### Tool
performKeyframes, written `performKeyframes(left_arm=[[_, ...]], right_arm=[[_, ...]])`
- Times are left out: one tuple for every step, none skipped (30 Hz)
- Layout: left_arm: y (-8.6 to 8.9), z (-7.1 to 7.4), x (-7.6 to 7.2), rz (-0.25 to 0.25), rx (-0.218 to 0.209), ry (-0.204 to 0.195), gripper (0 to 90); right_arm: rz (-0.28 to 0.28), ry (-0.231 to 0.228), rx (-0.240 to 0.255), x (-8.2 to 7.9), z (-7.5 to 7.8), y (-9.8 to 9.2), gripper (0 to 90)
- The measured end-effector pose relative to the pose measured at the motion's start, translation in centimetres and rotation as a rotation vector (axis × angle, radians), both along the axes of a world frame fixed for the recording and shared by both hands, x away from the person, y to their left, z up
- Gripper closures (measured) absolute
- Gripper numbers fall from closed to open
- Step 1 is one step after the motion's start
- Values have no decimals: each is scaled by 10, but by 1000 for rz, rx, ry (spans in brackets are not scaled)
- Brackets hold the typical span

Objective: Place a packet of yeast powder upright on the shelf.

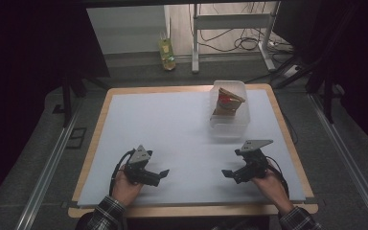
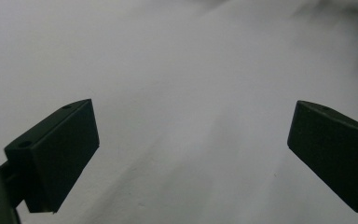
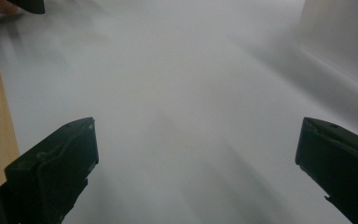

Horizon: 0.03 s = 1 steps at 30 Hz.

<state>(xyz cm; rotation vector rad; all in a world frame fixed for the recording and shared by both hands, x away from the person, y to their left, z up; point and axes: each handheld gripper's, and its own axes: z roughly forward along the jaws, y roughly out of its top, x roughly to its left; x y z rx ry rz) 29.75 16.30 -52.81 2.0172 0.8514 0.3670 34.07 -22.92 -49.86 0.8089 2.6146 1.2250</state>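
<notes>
A clear plastic box (image 1: 230, 122) stands at the back right of the white mat (image 1: 172, 139), and a brown cardboard piece with a red patch (image 1: 227, 101) leans inside it. My left gripper (image 1: 163, 174) rests low over the mat near the front left, pointing right, open with nothing between its jaws. Near the front right, my right gripper (image 1: 226, 173) points left, also open and empty. In the left gripper view the gripper (image 2: 191, 140) frames bare mat. In the right gripper view the gripper (image 3: 196, 154) frames bare mat too.
The mat lies on a wooden table (image 1: 287, 139) with a narrow rim showing around it. A yellow-green bottle (image 1: 166, 53) stands on the floor beyond the table, beside a white frame (image 1: 230, 21) and cables. Dark surroundings flank both sides.
</notes>
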Motion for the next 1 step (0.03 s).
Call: performKeyframes(left_arm=[[0,0,0,1,-2,-1,19]], right_arm=[[2,-7,1,0,0,0,0]])
